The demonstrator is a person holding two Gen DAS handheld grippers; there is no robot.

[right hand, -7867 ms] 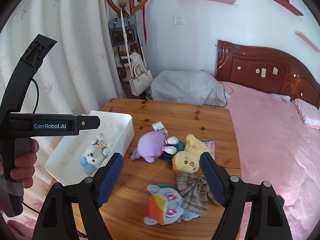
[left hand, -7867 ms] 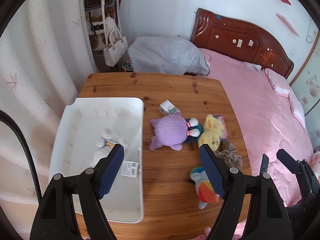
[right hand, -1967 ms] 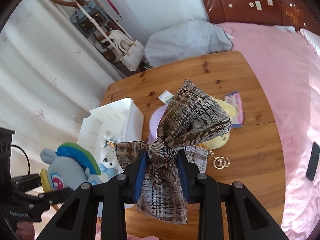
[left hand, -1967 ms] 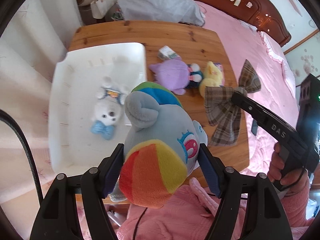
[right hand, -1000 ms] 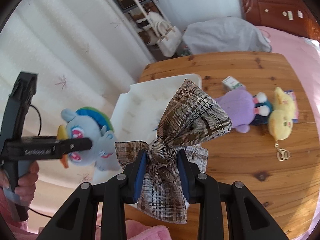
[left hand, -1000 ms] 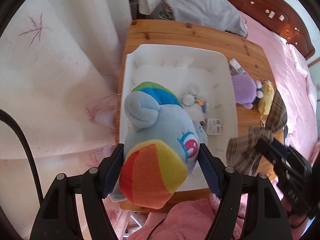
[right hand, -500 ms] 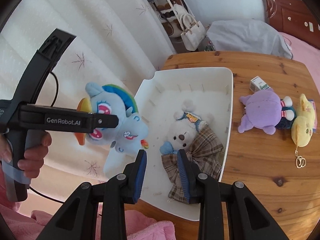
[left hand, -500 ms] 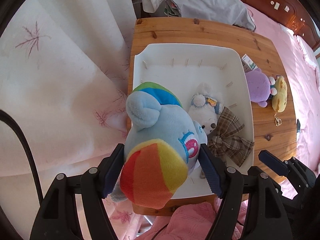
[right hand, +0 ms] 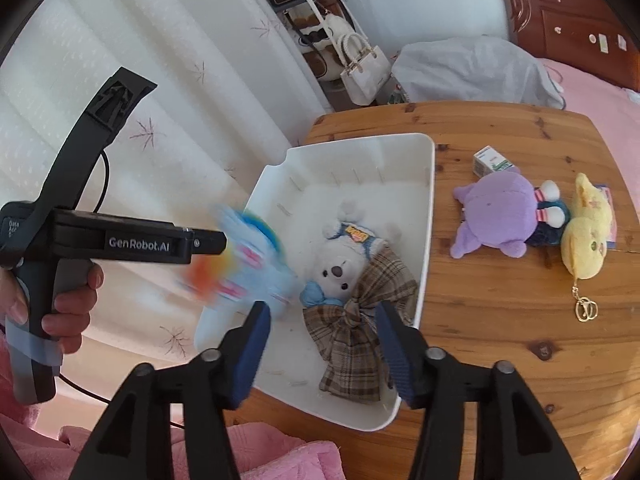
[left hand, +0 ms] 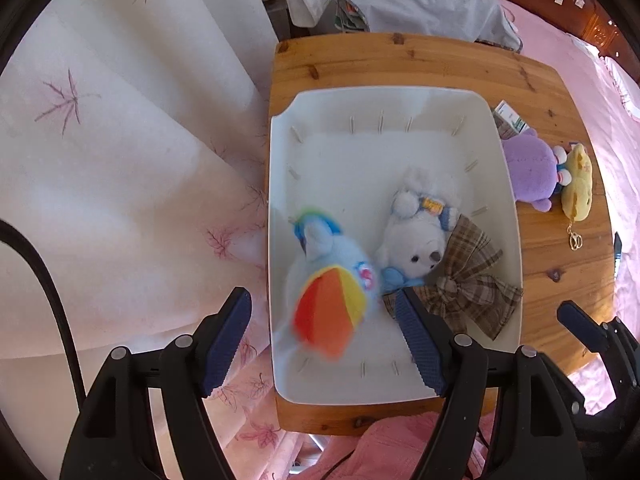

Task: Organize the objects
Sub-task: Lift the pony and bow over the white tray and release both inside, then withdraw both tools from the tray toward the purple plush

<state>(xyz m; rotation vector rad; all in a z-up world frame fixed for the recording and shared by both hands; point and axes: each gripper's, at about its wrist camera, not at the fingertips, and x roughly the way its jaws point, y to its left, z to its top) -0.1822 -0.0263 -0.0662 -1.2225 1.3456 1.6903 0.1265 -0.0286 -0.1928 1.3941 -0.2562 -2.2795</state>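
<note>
A white bin [left hand: 496,152] [right hand: 428,184] sits on the left part of the wooden table. Inside lie a white bear plush [left hand: 416,240] [right hand: 340,264] and a brown plaid bow [left hand: 464,280] [right hand: 360,320]. A blue rainbow pony plush [left hand: 332,284] [right hand: 248,268] is blurred, falling into the bin just below my left gripper [left hand: 324,332], which is open and empty. My right gripper [right hand: 324,348] is open and empty above the bow.
A purple plush [right hand: 500,212], a yellow plush with a keyring [right hand: 588,228] and a small box [right hand: 492,160] lie on the table [right hand: 520,320] right of the bin. Curtain at left, bed at right, handbags at the back.
My left gripper has opened and the pony plush drops from it into the bin. My right gripper, open since half a second ago, has widened; the bow lies in the bin.
</note>
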